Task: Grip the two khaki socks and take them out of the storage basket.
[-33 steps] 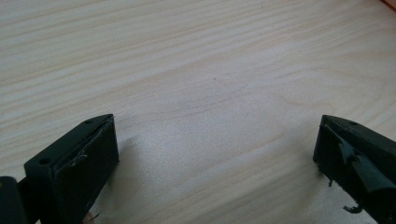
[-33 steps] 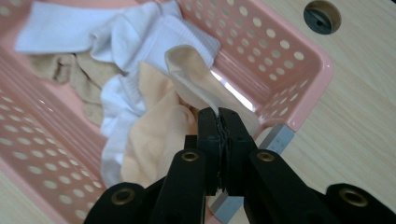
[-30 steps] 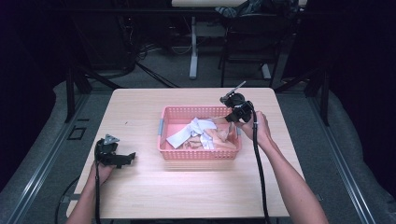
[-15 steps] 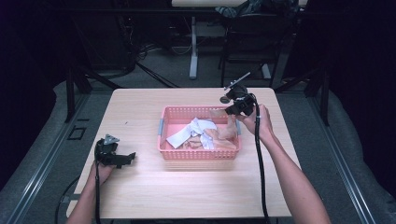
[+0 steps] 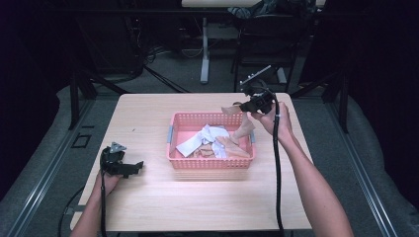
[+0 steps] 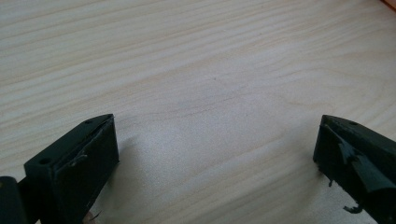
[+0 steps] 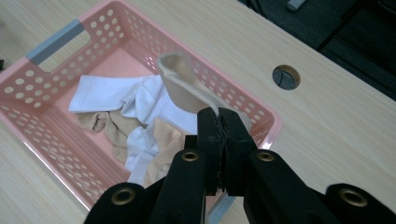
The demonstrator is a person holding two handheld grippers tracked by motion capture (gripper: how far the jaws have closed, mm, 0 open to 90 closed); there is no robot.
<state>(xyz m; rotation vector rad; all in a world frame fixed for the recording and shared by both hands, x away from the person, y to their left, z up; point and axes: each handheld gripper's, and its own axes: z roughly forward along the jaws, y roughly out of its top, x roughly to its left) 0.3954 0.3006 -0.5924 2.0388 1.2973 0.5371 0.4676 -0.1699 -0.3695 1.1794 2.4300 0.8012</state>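
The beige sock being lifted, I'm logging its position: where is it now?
In the high view the beige sock hangs from the right tongs, above the far right corner of the pink basket.

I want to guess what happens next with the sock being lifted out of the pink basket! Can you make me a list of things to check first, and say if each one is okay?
1. Right gripper shut on the beige fabric sock: ok, jaws pinch one end.
2. Sock free of the pink perforated plastic basket: cannot tell; its lower end hangs at the basket's right rim.
3. White and beige socks staying in the basket: ok, none seem snagged.
4. Left gripper open and ready: ok, jaws wide apart over the table, holding nothing.
5. Free space on the light wooden table to put the sock down: ok, bare wood around the basket.
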